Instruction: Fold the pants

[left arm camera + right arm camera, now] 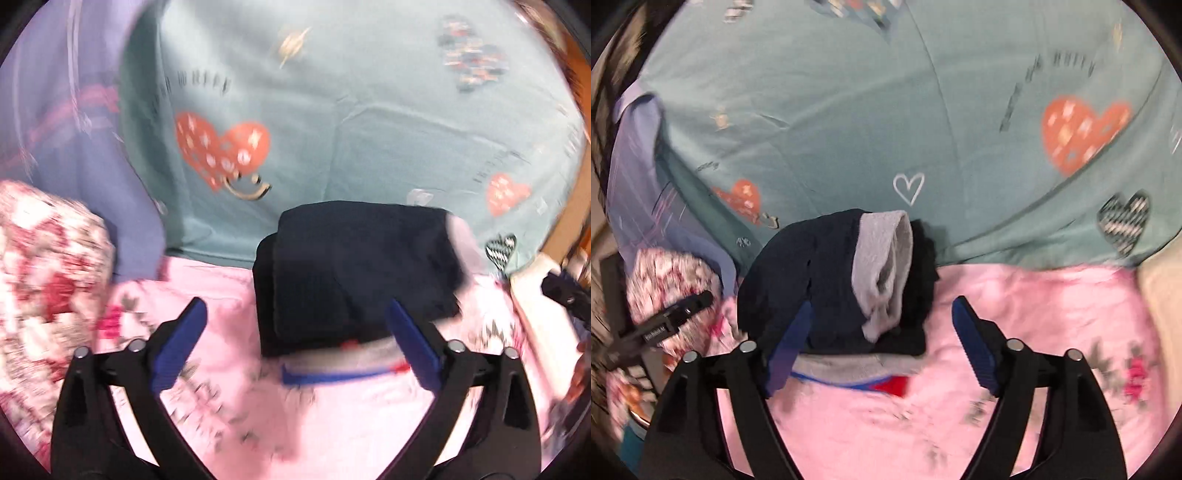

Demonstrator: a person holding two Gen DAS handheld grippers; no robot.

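Pants (834,280) folded, grey lining in right view only

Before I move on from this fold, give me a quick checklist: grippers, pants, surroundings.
1. Left gripper jaws open, nothing between the pads: ok.
2. Right gripper jaws open, pads not pressing on cloth: ok.
3. Pants folded into a compact dark bundle on the pink blanket: ok.
4. Bundle tidy: not ok. In the right wrist view a grey lining sticks out at the top.
5. Waistband with its blue and red trim lies at the near edge: ok.
6. Layers underneath lying flat: cannot tell, hidden and blurred.
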